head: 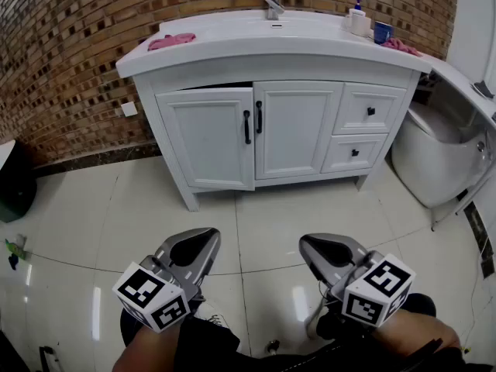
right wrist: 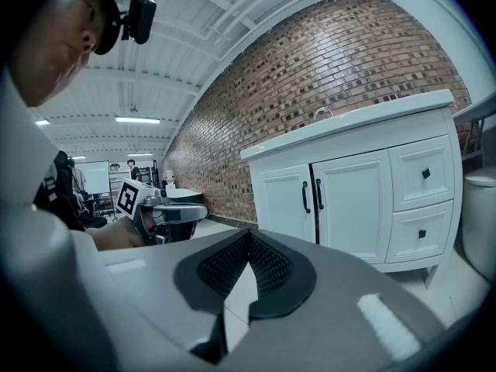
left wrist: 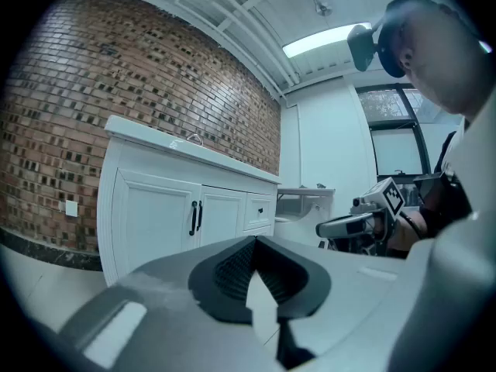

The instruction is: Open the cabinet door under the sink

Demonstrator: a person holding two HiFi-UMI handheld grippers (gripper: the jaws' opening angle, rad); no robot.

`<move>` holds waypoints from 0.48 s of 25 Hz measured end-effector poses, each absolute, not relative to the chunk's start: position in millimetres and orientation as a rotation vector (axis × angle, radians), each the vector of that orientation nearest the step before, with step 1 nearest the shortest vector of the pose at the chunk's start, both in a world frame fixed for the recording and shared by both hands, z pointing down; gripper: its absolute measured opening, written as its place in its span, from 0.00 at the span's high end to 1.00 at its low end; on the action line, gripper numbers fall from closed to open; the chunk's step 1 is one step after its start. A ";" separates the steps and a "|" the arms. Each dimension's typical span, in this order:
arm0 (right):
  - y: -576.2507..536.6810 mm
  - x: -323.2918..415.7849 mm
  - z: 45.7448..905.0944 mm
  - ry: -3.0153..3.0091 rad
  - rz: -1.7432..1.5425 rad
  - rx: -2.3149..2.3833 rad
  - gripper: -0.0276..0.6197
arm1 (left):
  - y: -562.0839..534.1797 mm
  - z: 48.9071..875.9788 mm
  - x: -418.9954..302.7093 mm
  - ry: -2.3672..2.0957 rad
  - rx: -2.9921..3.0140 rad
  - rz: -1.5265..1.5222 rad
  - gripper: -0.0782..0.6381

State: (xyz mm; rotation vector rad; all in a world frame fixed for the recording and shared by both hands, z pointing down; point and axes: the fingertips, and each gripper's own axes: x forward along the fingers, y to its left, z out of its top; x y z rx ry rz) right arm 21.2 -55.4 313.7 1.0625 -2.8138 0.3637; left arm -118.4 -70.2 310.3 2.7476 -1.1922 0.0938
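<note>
Two grippers, the left gripper (head: pixel 195 246) and right gripper (head: pixel 331 248), hang well short of the cabinet door (head: pixel 208 138) in the head view. Left gripper view: jaws together, empty. Right gripper view: likewise. The approach looks unstarted, so next reach for the handle (right wrist: pixel 305 197), opening first.

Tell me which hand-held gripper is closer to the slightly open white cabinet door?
Left. The left hand-held gripper faces the slightly open white cabinet door; the right hand-held gripper is off to its right.

Head view steep, gripper views level (cabinet (head: pixel 298 130) shared)
</note>
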 end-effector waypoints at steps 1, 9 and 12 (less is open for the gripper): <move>-55.5 20.8 313.7 -2.815 0.364 1.063 0.95 | -70.3 310.3 -118.5 -1.192 2.749 0.093 0.88; -57.9 19.0 309.5 -2.821 0.363 1.071 0.95 | -70.8 309.9 -114.6 -1.175 2.755 0.098 0.88; -59.7 18.0 307.8 -2.824 0.367 1.078 0.95 | -73.1 311.9 -113.7 -1.171 2.749 0.100 0.88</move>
